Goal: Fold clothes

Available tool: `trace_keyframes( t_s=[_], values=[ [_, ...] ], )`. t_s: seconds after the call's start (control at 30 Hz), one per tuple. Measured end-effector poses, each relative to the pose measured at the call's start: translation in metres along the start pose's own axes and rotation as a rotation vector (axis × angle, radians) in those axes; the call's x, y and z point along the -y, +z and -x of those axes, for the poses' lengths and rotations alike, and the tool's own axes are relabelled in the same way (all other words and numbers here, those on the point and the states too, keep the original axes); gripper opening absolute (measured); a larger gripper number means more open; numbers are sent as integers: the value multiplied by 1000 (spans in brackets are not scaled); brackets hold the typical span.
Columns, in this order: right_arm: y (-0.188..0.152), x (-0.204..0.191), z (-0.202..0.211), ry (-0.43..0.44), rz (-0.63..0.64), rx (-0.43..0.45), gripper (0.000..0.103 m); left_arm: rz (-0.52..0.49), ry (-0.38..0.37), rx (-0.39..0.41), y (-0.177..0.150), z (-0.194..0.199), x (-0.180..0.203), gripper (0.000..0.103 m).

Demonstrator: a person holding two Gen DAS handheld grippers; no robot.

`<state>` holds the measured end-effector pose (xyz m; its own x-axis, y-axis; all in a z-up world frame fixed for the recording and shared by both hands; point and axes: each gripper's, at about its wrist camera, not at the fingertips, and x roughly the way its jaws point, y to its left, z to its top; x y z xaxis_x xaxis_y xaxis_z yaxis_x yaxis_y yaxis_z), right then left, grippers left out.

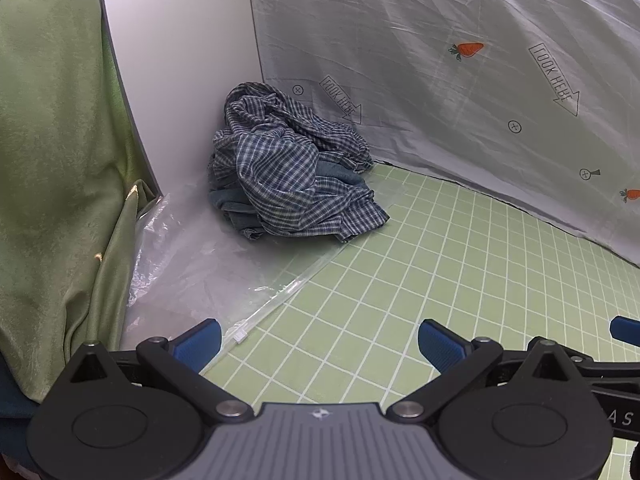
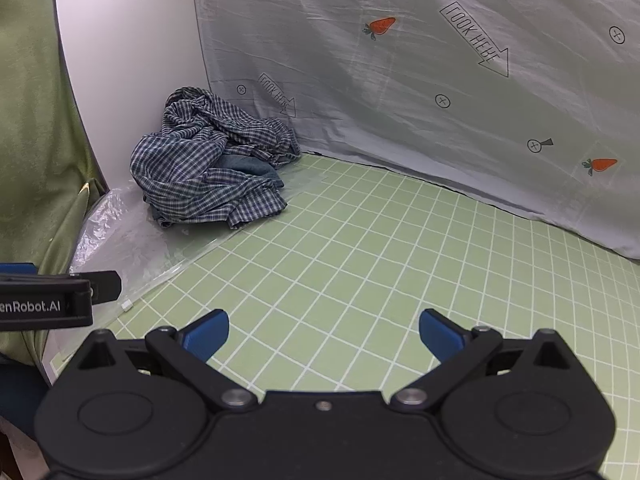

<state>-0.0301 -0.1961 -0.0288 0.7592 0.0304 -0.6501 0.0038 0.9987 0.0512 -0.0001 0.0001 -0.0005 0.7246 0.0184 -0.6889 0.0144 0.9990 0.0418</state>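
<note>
- A green curtain (image 1: 52,152) is seen hanging at the far left, beside an upright white panel (image 1: 176,60).
- A sheet of clear plastic (image 1: 208,268) is spread at the foot of that panel, along the left edge of the green grid mat (image 1: 420,264).
- A crumpled checked shirt (image 1: 288,164) is heaped in the back left corner on the plastic, with a blue denim garment (image 1: 340,178) partly buried under it.
- The left gripper (image 1: 320,346) is held low over the mat with its tongs spread wide and nothing between them.
- The right gripper (image 2: 324,334) is held just beside it, tongs likewise wide and empty.
- A grey sheet printed with carrots (image 2: 420,92) forms the back and right wall.
- Folding appears not yet begun; the likely next move is a reach to the corner so that the shirt is pinched and drawn out.
- Open room is offered by the mat in the middle and to the right; the panel and sheet crowd the pile.
</note>
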Motion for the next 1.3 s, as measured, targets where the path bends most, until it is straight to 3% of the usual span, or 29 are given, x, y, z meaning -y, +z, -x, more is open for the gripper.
trace_keyframes(
  t_s=[1.3],
  values=[
    [-5, 4, 3, 18, -5, -2, 103, 6, -2, -2, -13, -1, -3, 103]
  ],
)
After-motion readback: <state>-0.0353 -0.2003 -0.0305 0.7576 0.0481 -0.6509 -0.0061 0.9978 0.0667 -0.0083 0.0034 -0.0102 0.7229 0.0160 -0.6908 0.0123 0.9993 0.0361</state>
